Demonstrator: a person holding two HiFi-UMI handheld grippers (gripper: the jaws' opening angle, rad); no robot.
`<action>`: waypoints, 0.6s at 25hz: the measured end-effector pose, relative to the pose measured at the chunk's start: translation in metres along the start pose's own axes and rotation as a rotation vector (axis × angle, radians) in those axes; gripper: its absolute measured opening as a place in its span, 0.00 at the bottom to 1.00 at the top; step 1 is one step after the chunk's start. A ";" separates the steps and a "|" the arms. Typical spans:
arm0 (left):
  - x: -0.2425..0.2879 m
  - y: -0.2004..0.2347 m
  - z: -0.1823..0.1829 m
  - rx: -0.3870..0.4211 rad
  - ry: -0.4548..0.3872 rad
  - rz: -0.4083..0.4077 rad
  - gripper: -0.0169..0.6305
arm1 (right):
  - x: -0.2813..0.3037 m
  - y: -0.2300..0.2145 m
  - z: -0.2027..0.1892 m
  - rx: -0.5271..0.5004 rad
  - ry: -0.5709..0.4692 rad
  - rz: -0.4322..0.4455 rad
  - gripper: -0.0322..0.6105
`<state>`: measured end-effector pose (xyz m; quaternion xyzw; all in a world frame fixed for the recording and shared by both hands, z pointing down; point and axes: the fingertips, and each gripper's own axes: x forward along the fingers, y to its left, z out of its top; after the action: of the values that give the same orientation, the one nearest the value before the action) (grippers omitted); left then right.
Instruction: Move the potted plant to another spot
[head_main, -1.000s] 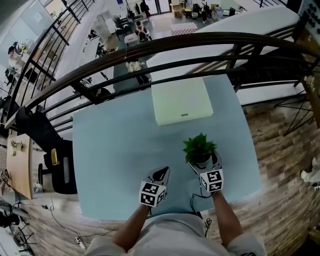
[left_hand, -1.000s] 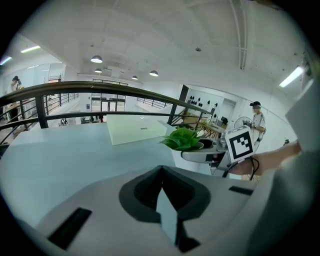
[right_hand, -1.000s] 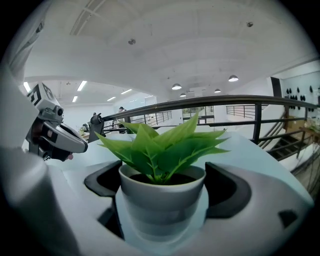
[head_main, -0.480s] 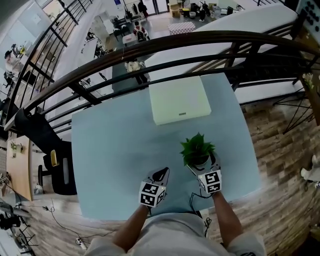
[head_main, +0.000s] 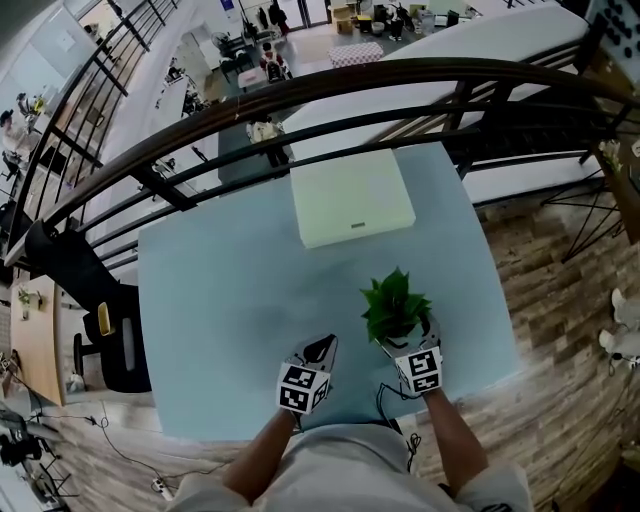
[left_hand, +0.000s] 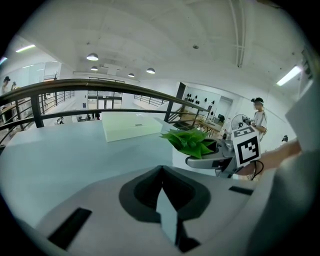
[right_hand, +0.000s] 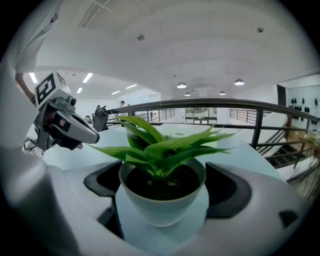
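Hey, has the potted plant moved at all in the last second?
Yes, slightly: the potted plant, held in the right gripper, has come a little toward the person, away from the pale box.

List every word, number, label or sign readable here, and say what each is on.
No readable text anywhere.
Marker cubes: black-and-white square codes, no letters.
Pale box: a small mark on its near edge, too small to read.
Potted plant: pot blank.
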<state>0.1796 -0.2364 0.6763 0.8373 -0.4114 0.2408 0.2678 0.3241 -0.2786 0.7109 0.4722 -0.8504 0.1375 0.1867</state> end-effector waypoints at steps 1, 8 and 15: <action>0.000 -0.001 0.000 0.001 0.001 -0.002 0.05 | -0.002 0.000 0.000 0.001 -0.004 -0.001 0.86; -0.001 -0.005 -0.004 0.007 0.009 -0.006 0.05 | -0.006 0.003 -0.004 0.003 -0.015 -0.013 0.86; -0.005 -0.010 -0.008 0.009 0.023 -0.003 0.05 | -0.011 0.003 -0.008 0.009 -0.015 -0.034 0.86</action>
<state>0.1833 -0.2234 0.6770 0.8364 -0.4057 0.2519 0.2690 0.3282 -0.2657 0.7126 0.4886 -0.8429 0.1347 0.1807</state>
